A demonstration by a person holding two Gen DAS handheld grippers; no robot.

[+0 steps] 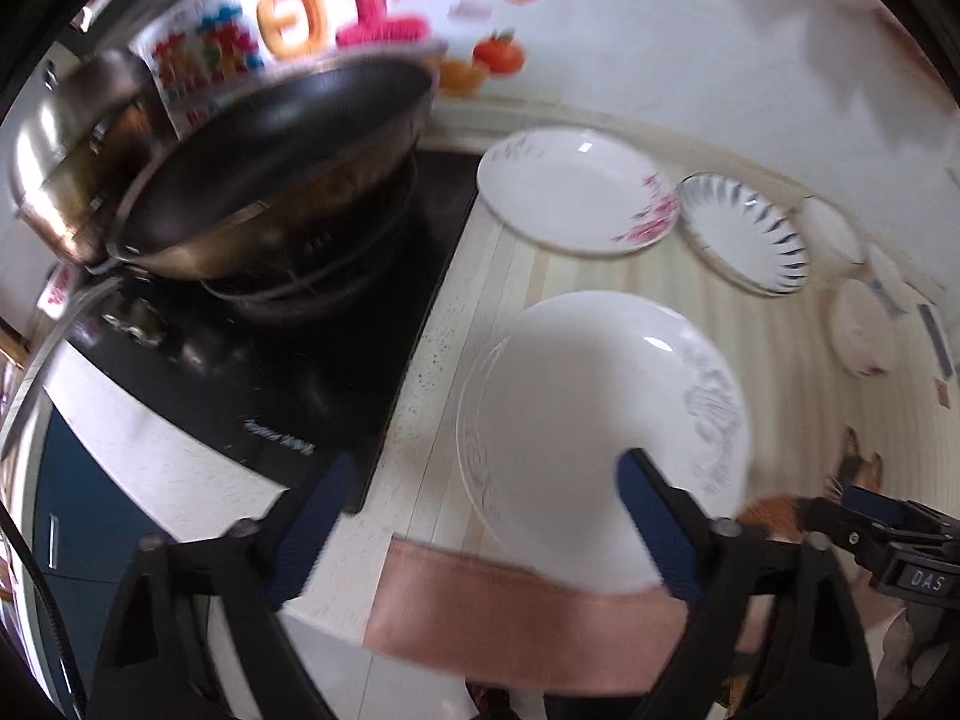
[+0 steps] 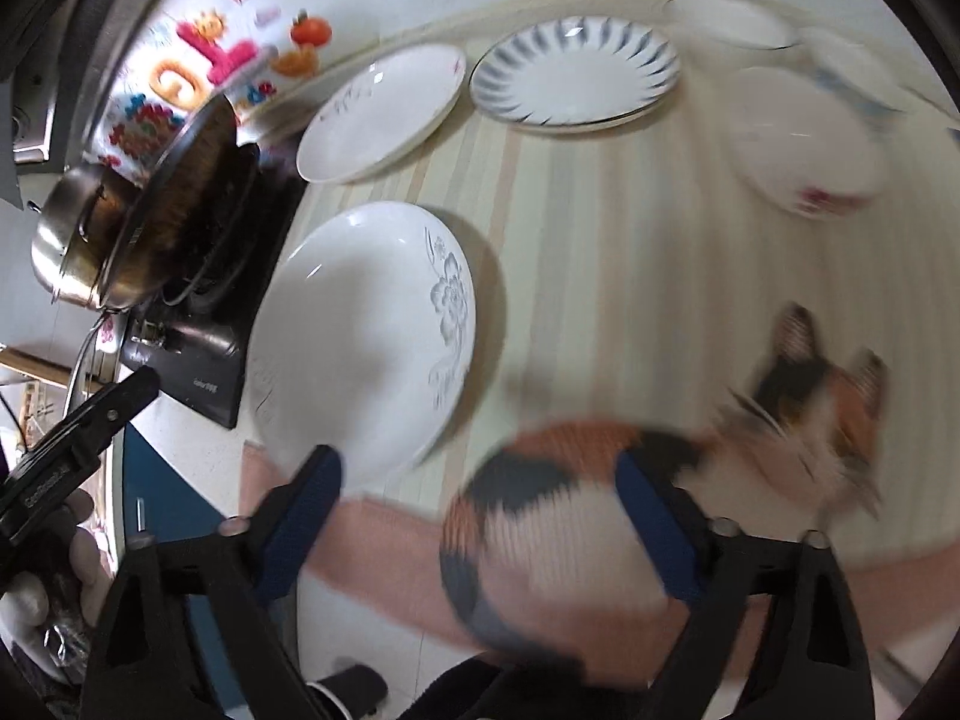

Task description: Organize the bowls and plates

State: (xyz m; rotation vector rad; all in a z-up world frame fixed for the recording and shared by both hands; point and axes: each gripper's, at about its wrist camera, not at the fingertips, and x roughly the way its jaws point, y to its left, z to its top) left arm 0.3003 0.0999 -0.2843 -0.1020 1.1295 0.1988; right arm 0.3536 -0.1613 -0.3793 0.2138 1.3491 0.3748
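Bright, even daylight; small glare spots on white plate (image 1: 600,420); heavy motion blur; fisheye bends edges, corners black.

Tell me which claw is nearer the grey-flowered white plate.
Left. The left claw is open over the plate's near rim; the right claw, also open, sits off to its right, above the cat.

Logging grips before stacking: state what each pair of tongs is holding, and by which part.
Nothing is held. The left tongs and right tongs both stand open, above the counter.
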